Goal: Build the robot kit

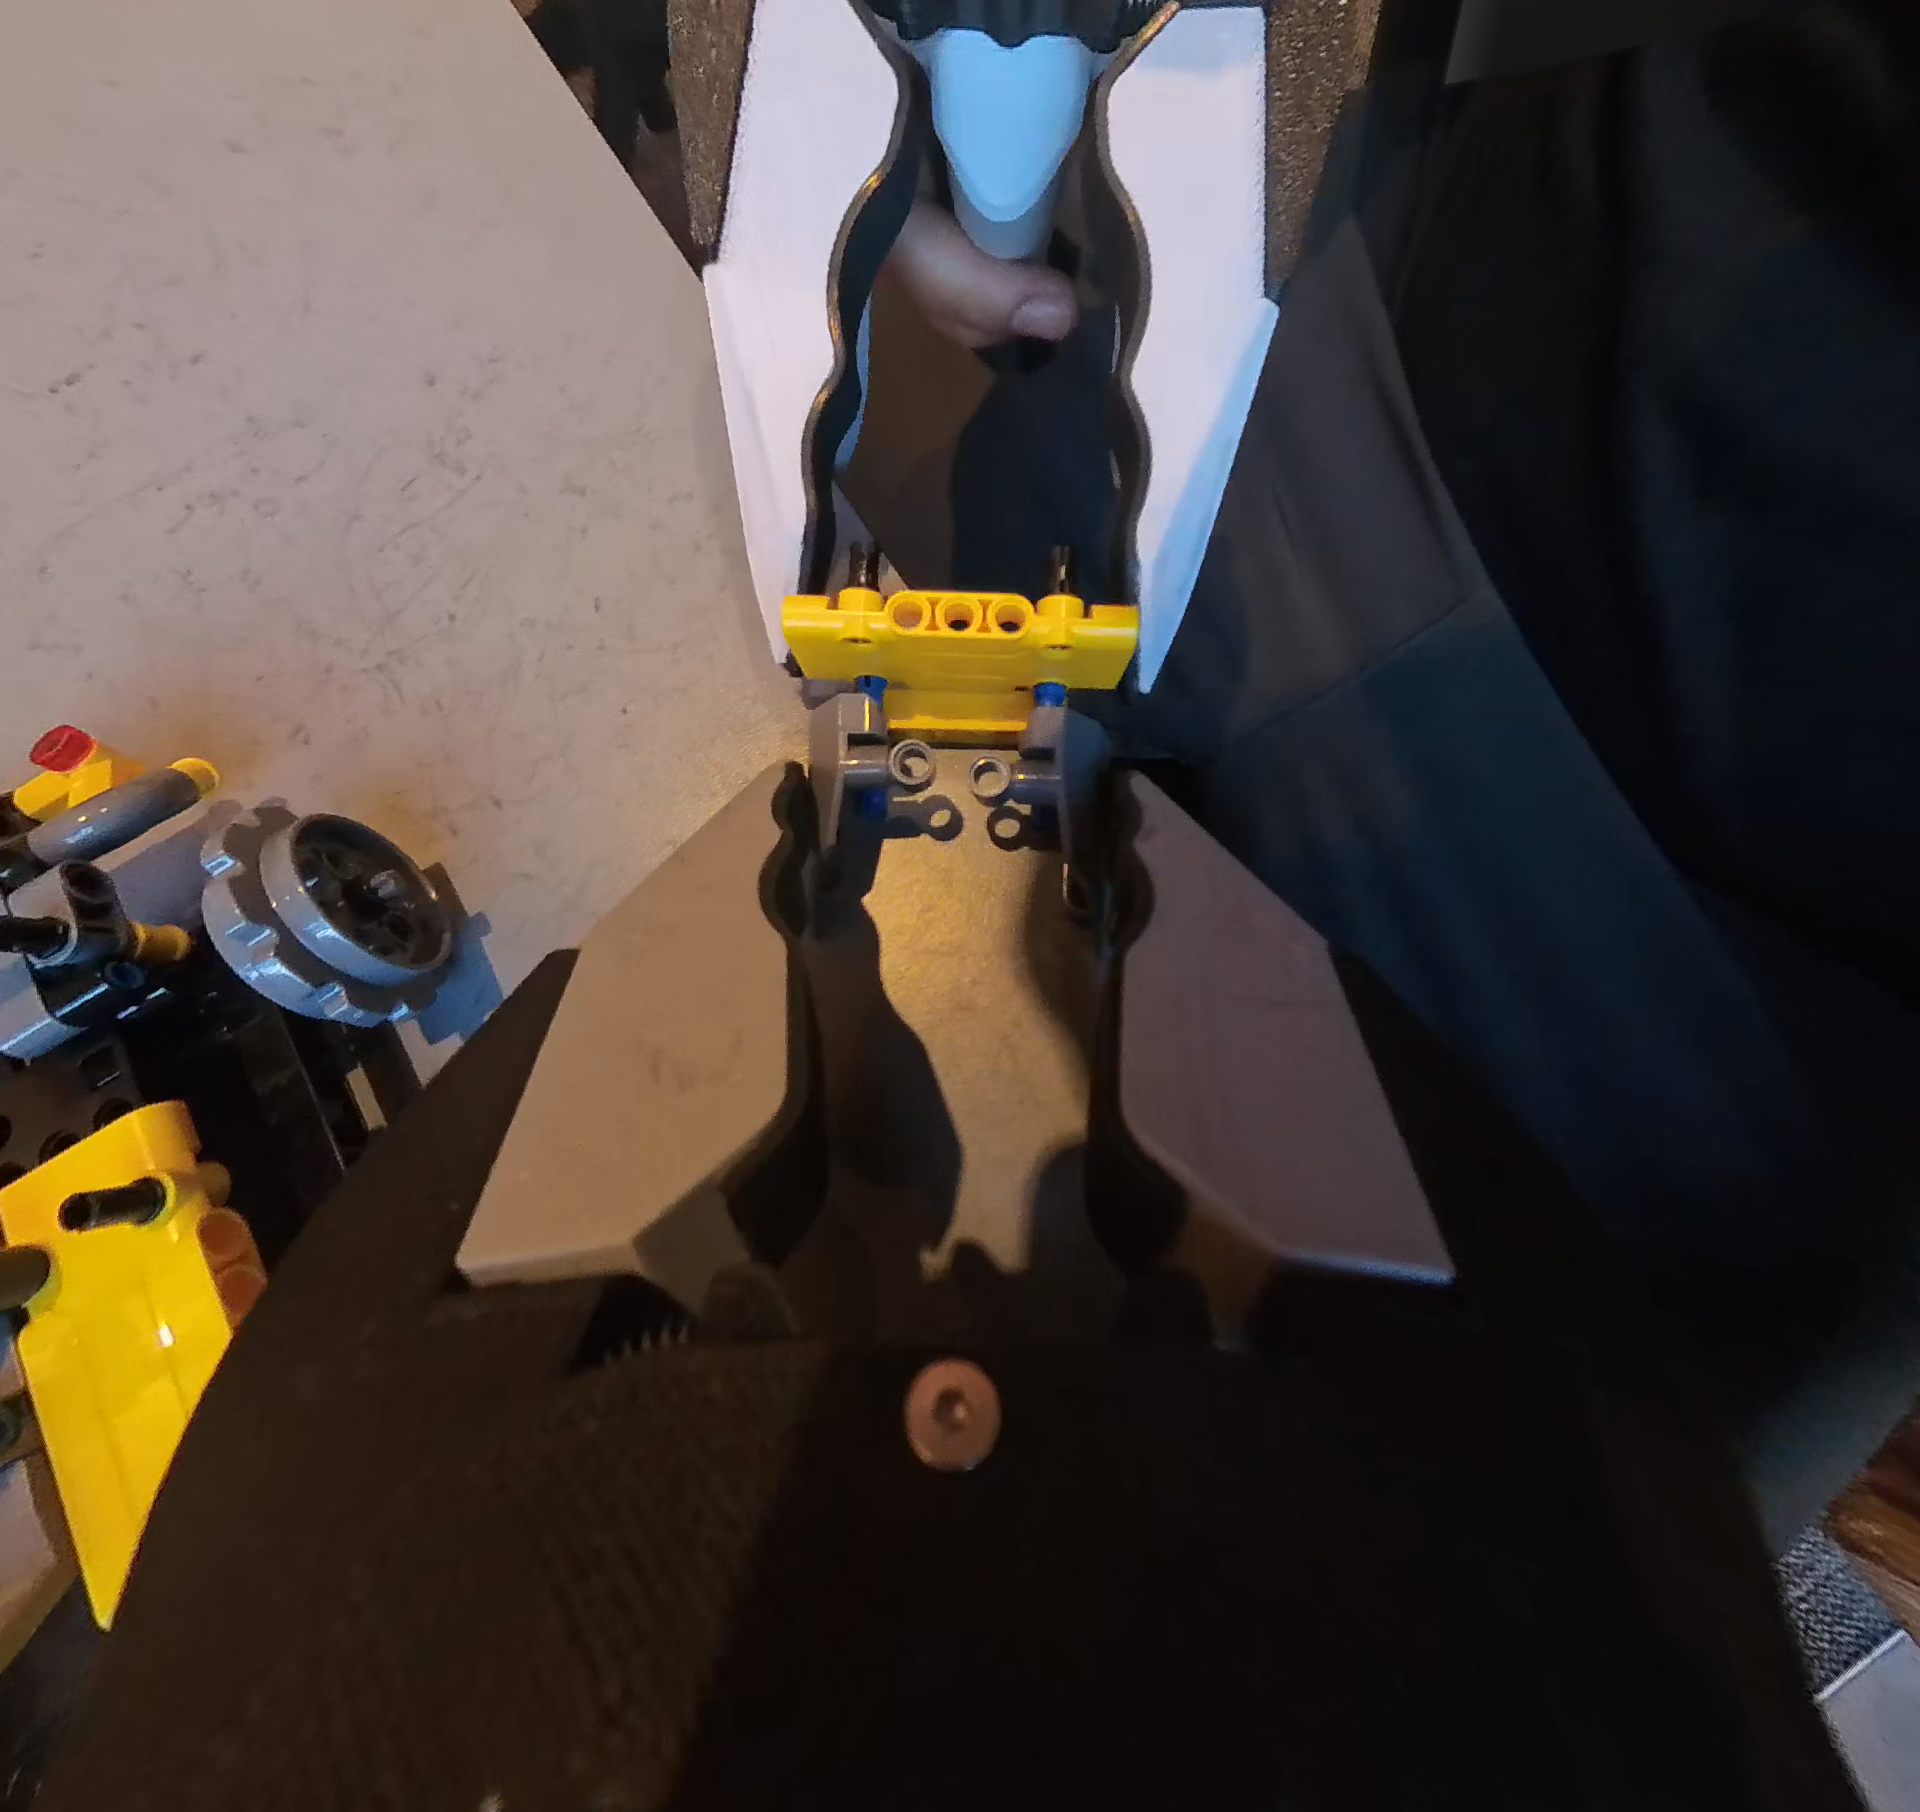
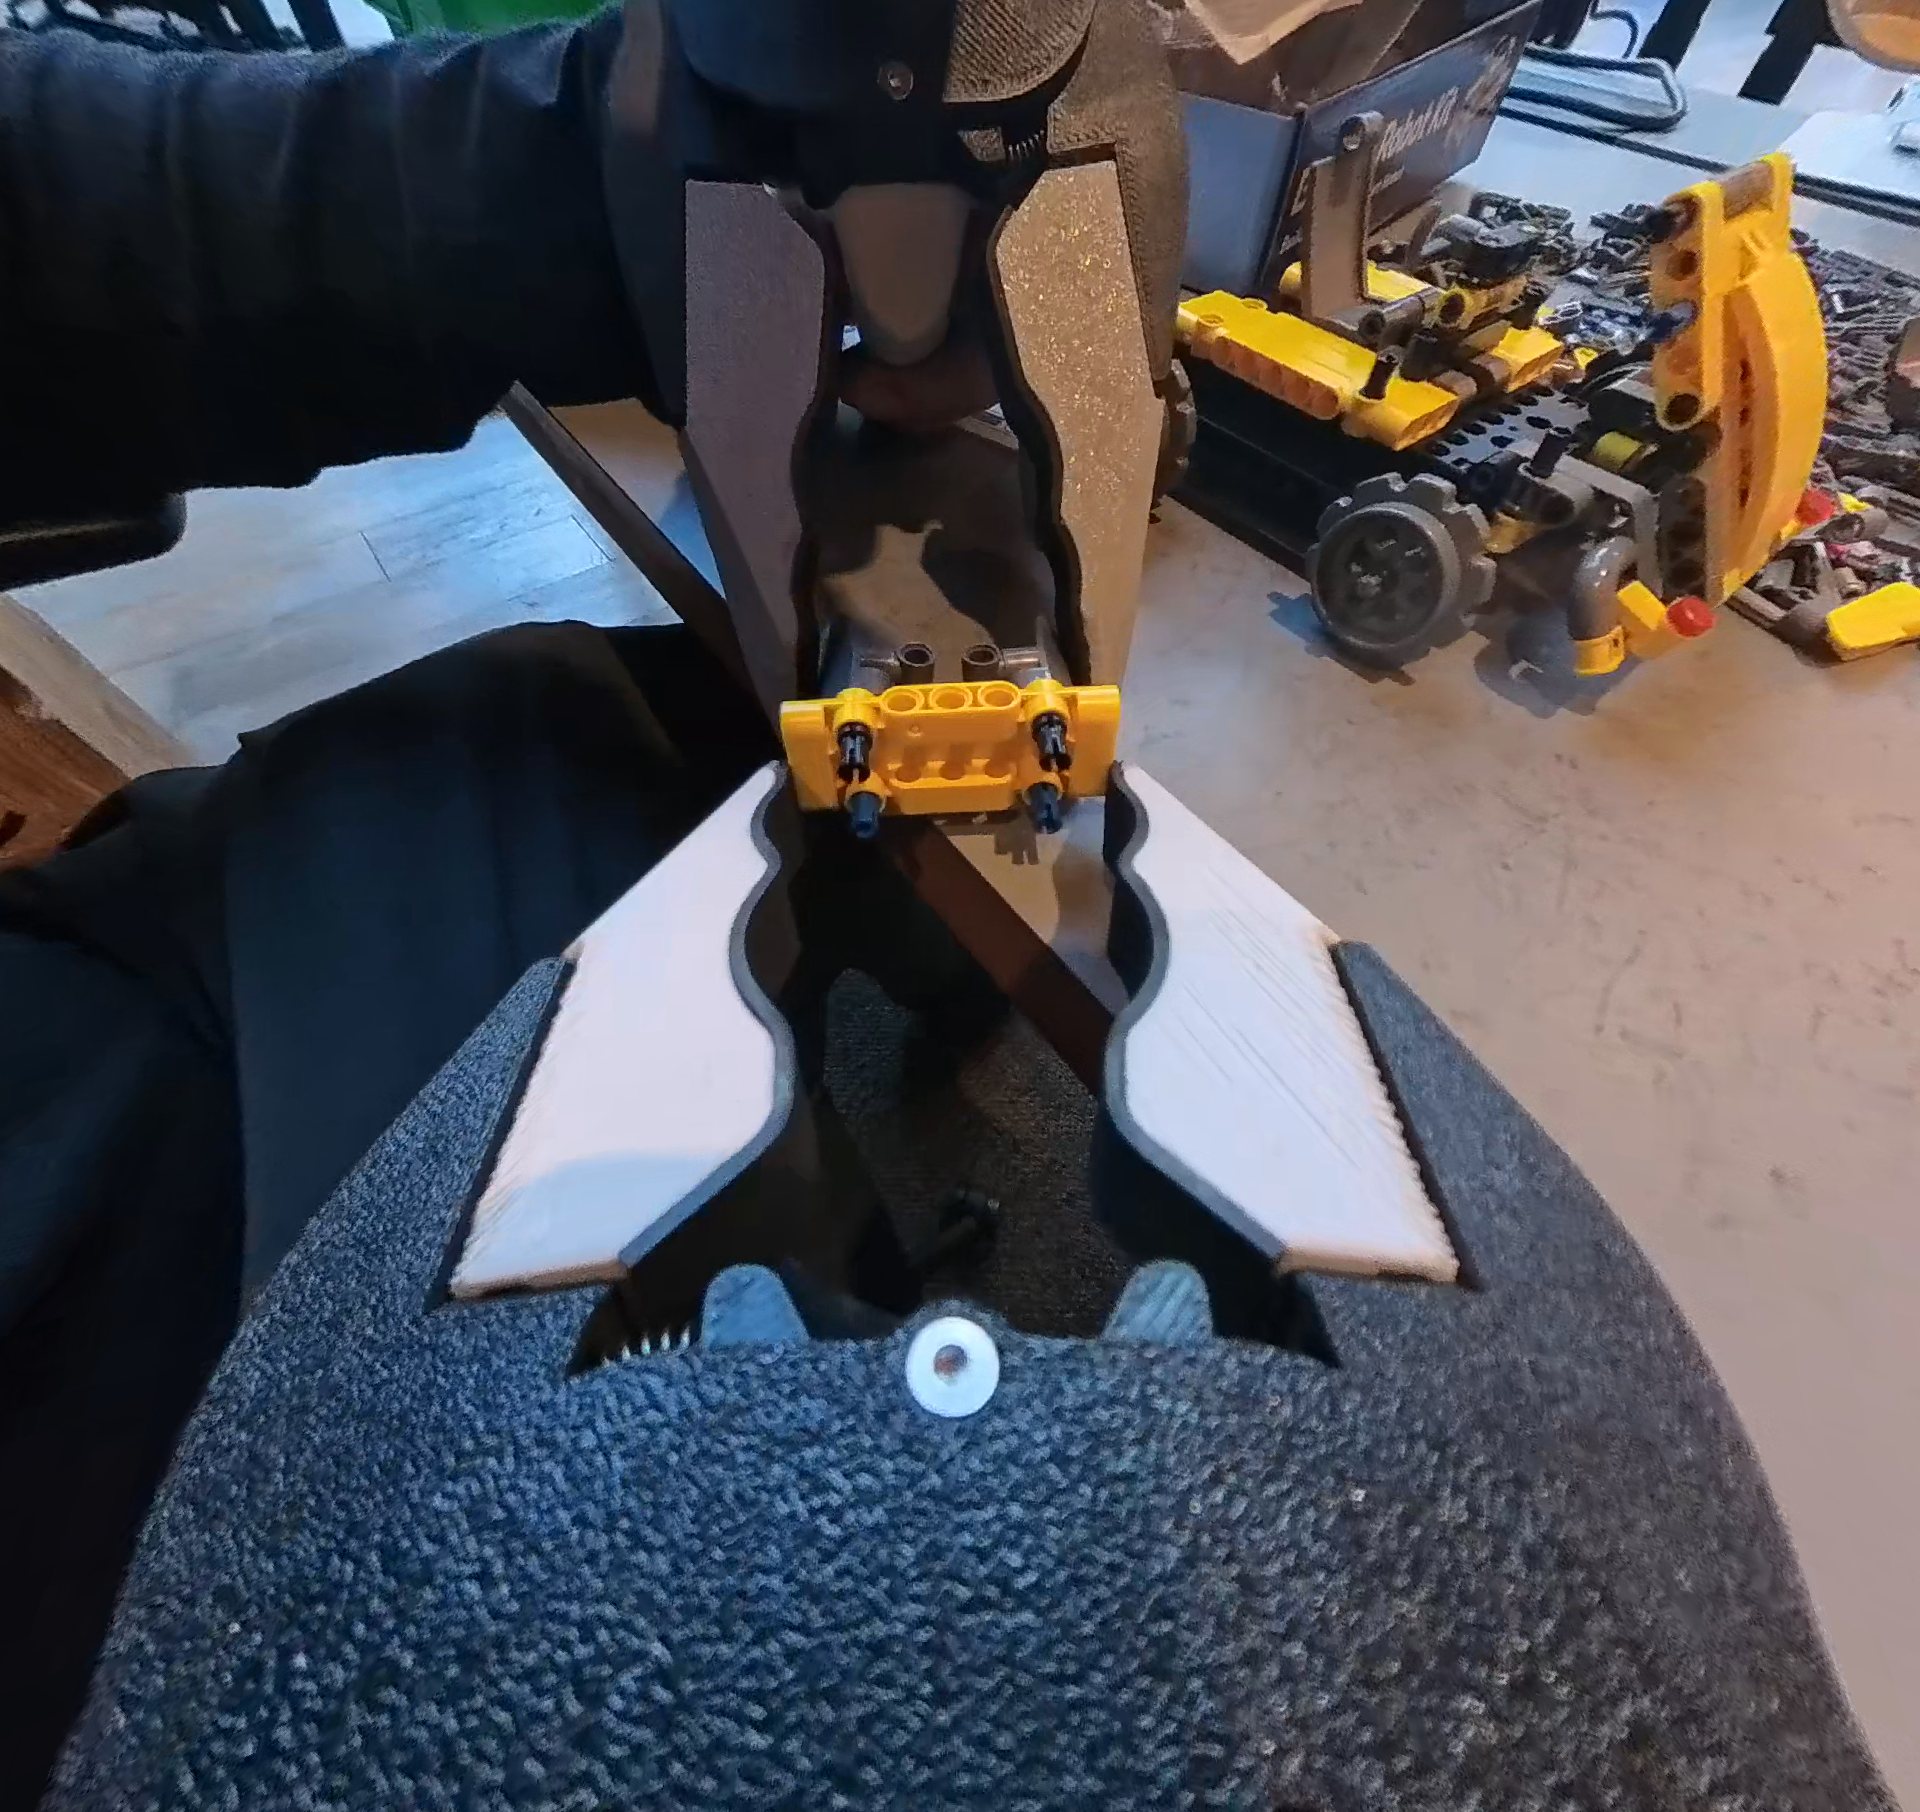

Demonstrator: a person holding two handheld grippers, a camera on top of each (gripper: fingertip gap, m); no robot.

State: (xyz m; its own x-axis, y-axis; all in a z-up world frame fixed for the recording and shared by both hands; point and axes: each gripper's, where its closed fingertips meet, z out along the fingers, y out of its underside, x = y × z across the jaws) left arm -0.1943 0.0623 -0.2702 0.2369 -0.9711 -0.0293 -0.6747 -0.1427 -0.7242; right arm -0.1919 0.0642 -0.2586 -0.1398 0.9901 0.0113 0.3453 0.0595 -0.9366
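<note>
The pale desk (image 2: 1455, 931) carries a half-built yellow and black vehicle (image 2: 1538, 432) with a grey toothed wheel (image 2: 1392, 567), well off to one side of my hands. Out past the desk's edge, over my dark lap, my two tongs meet nose to nose. My right tongs (image 2: 951, 775) are clamped on the yellow panel piece (image 2: 948, 749), pinching its two short ends, so its long axis runs crosswise between the fingers. My left tongs (image 1: 951, 754) grip the grey connector pieces (image 1: 883, 760) pinned by blue pegs to the panel's far face. The held assembly sits dead ahead of both tips, equally near each hand.
</note>
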